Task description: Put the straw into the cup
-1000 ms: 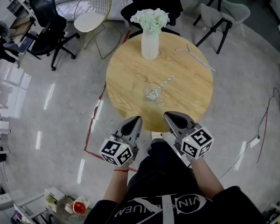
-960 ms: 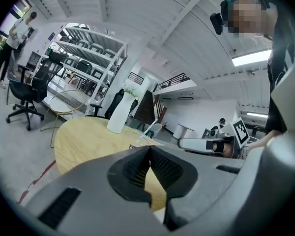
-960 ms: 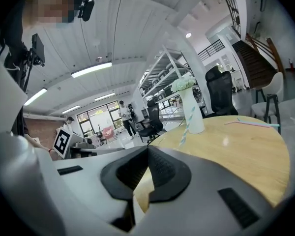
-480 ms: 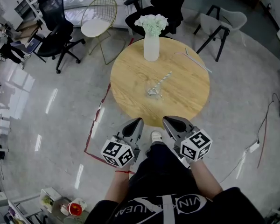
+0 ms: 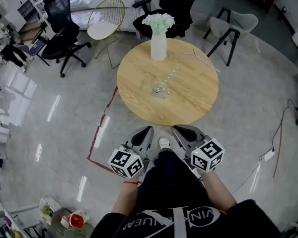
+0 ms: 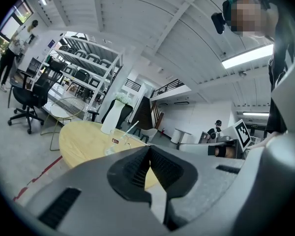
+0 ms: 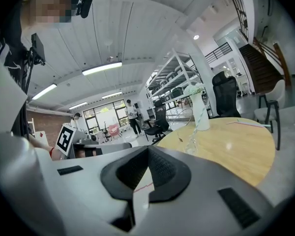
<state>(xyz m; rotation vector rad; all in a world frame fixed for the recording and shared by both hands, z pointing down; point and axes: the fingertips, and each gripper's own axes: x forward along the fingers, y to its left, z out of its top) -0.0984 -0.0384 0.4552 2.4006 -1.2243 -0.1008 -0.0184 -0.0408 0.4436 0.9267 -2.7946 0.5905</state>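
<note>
Both my grey left claw (image 5: 145,131) and right claw (image 5: 178,129) are closed, empty. A pale thin straw (image 5: 170,77) leans in the clear glass cup (image 5: 160,89).

Cup (image 5: 160,89) rim and straw (image 5: 170,77) tip, too small for detail.

Bare tabletop (image 5: 139,90) surrounds the cup (image 5: 160,89); 1 vase (image 5: 158,46) and 1 loose straw (image 5: 201,59) lie beyond it.

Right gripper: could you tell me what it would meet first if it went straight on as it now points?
Probably the round table's near rim, which the shut, empty right gripper aims at; depth is unclear. The cup stands farther on.
</note>
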